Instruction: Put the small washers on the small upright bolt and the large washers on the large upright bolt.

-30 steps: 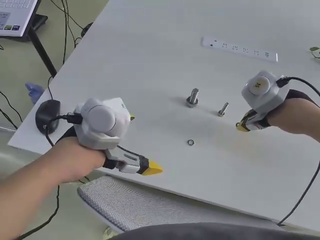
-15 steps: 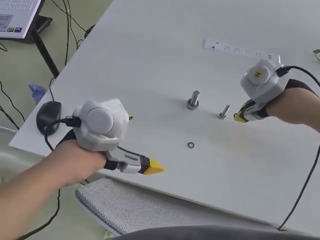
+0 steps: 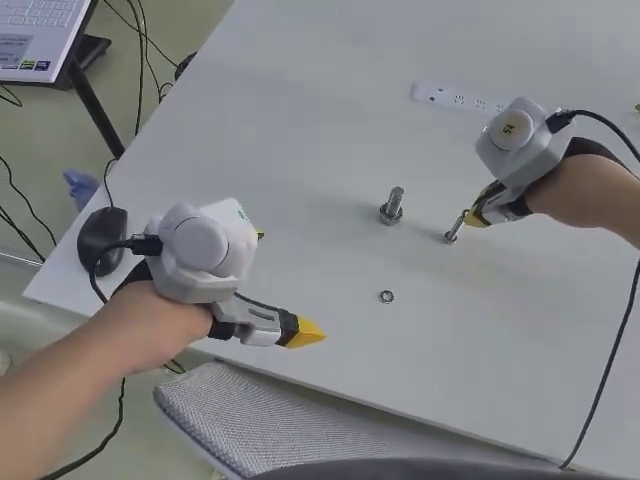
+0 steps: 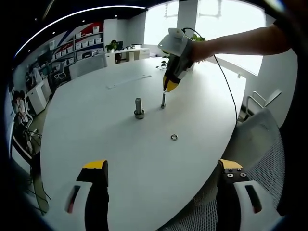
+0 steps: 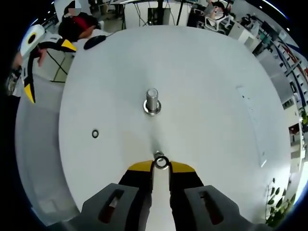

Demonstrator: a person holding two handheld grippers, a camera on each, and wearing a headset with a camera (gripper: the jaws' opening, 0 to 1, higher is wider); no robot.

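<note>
On the worktop (image 3: 300, 120): I see two upright bolts near mid-frame in the head view, plus one loose washer lying flat.
Large bolt (image 3: 392, 206): upright, just right of centre in the head view. In the right gripper view it stands above the fingers, mid-frame.
Small bolt (image 3: 453, 231): upright, just right of the large bolt and apart from it. Its top sits right at the right gripper's tips.
Loose washer (image 3: 387, 296): flat on the worktop, below the large bolt in the head view, well apart from both grippers.
Right gripper (image 5: 160, 166): upper right of the head view, pointing down at the small bolt, fingers set to a narrow gap.
Small washer (image 5: 160, 162): a little metal ring pinched between the right fingers at their tips, as I read it. It is directly over the small bolt's top. I can't tell whether it is around the bolt or just above it.
Left gripper (image 4: 163, 168): lower left of the head view, near the worktop's near edge, fingers spread wide with nothing between them.
Power strip (image 3: 450, 98): flat on the worktop, top of the head view, beyond the bolts.
Off the worktop: laptop (image 3: 30, 35) in the upper left corner, dark mouse (image 3: 100, 235) at the left, and mesh chair (image 3: 250, 420) along the bottom.
</note>
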